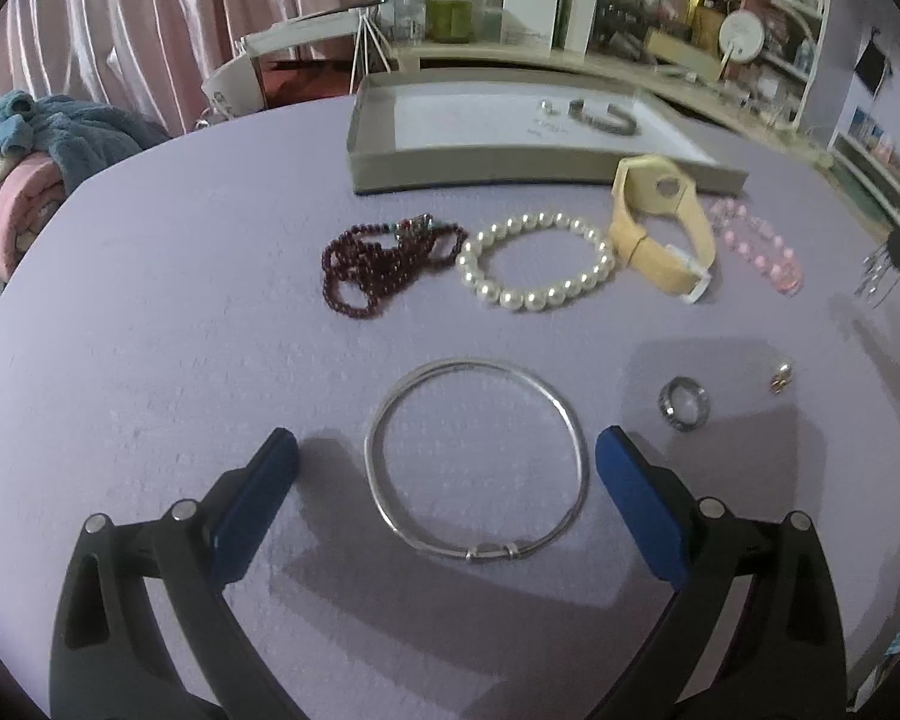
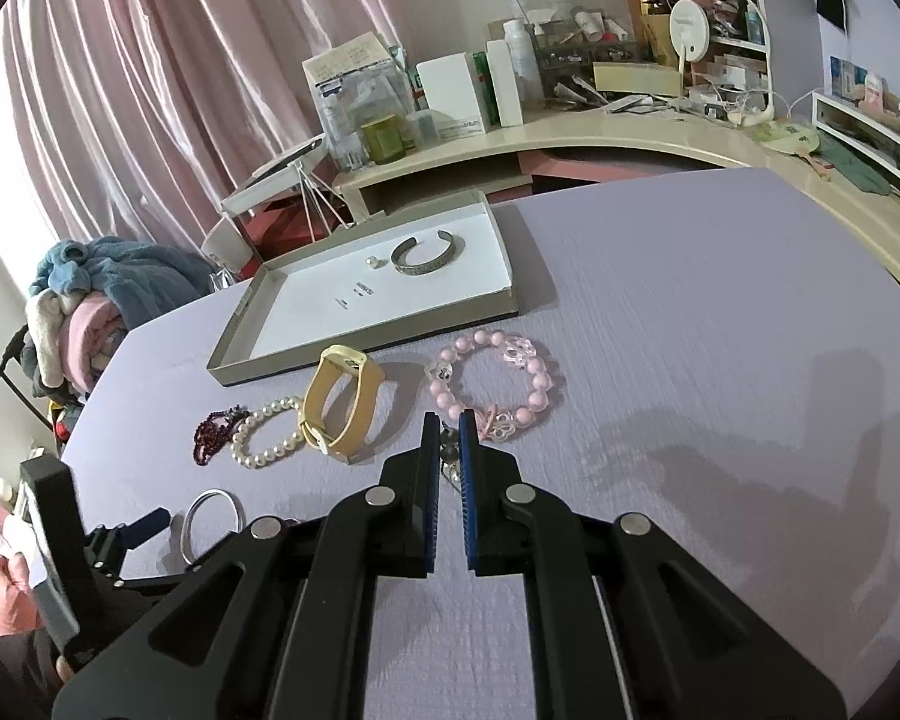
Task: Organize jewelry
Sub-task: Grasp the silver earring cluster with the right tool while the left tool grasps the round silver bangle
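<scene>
From the left wrist, your left hand-held gripper (image 1: 447,450) is spread wide, and the silver bangle (image 1: 477,459) lies flat on the lavender surface (image 1: 150,300) directly between its blue fingers (image 1: 636,498), neither pad touching it. The ring's plane is level with the surface, so the jaws would close across its width. Beyond it sit the dark red bead strand (image 1: 384,264), the pearl bracelet (image 1: 534,261), the yellow watch band (image 1: 660,228) and the pink bead bracelet (image 1: 762,246), with a small ring (image 1: 684,403) and an earring (image 1: 780,377) to the right. The open box tray (image 1: 510,162) lies farthest ahead.

From the right wrist, your right hand-held gripper (image 2: 448,420) is pressed nearly together, pinching a small dangling piece of jewelry (image 2: 449,456) (what kind, I cannot tell). It hangs above the surface near the pink bracelet, and the tray (image 2: 306,354), already holding a silver cuff (image 2: 429,258) and a pearl (image 2: 372,263), lies ahead and to the left. The right hand is likely the one carrying to the tray; the left is nearer the bangle.
</scene>
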A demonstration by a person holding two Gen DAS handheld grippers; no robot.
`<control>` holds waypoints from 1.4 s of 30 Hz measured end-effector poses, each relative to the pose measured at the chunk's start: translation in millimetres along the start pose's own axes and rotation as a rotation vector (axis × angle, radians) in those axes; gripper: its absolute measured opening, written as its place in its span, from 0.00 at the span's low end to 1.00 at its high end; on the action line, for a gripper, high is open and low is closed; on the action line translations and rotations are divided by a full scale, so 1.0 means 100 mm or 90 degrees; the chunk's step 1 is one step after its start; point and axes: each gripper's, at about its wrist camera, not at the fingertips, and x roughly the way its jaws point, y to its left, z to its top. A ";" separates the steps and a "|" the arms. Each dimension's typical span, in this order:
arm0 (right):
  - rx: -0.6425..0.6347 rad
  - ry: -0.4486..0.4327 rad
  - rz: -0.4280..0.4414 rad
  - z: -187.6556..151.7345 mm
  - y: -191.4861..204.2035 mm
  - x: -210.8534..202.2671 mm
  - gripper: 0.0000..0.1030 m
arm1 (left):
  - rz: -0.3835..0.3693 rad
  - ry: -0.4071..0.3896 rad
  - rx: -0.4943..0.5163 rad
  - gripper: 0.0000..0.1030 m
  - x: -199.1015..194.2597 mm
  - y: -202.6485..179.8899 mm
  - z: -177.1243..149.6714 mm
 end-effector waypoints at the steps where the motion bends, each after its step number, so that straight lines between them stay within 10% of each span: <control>1: 0.001 0.001 0.000 0.00 0.00 0.00 0.06 | -0.004 0.000 0.002 0.95 0.00 -0.01 0.00; 7: 0.003 0.005 0.006 0.01 0.01 0.02 0.06 | -0.013 -0.016 0.016 0.70 -0.04 -0.05 0.00; 42: -0.057 -0.058 0.059 0.60 0.23 0.02 0.06 | -0.004 -0.150 -0.064 0.69 -0.76 0.52 0.72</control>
